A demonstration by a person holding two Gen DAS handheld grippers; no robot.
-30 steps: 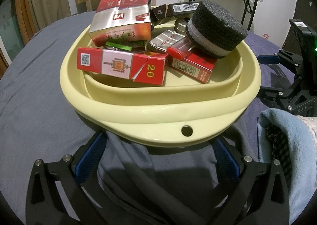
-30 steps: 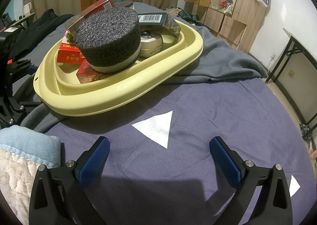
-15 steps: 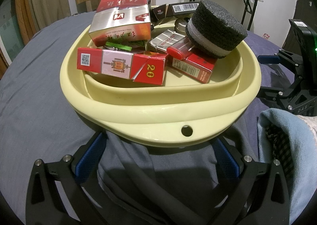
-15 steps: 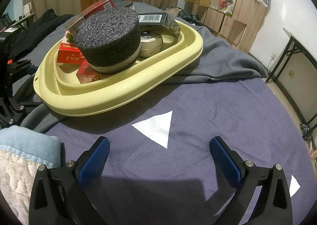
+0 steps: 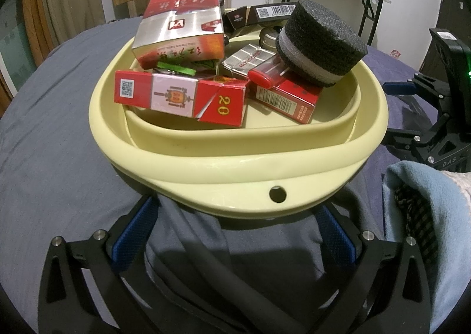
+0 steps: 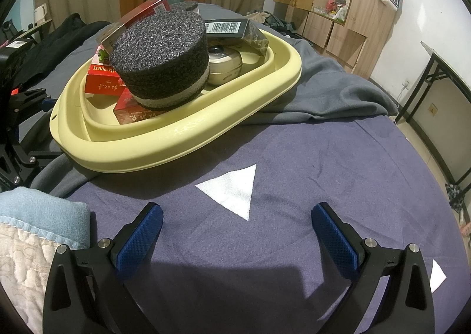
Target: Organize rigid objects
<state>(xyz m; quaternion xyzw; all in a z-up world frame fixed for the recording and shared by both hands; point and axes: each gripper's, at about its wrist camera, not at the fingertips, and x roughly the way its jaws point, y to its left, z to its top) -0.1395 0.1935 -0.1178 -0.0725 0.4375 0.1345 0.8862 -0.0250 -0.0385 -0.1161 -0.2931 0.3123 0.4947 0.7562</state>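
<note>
At the bottom of the frame the left gripper (image 5: 232, 231) gapes wide and empty under the yellow basin's (image 5: 235, 157) near rim, probably readying a reach; the right gripper (image 6: 235, 228), equally spread and empty, hovers over bare purple cloth (image 6: 323, 157), offering room. Beyond, centre frame, cigarette boxes (image 5: 179, 98) and a foam puck (image 5: 321, 45) crowd the basin.

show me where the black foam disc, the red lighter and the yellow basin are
black foam disc (image 6: 160, 48), right wrist view, top face.
red lighter (image 5: 262, 77), left wrist view, red body.
yellow basin (image 5: 235, 157), left wrist view, near rim.
</note>
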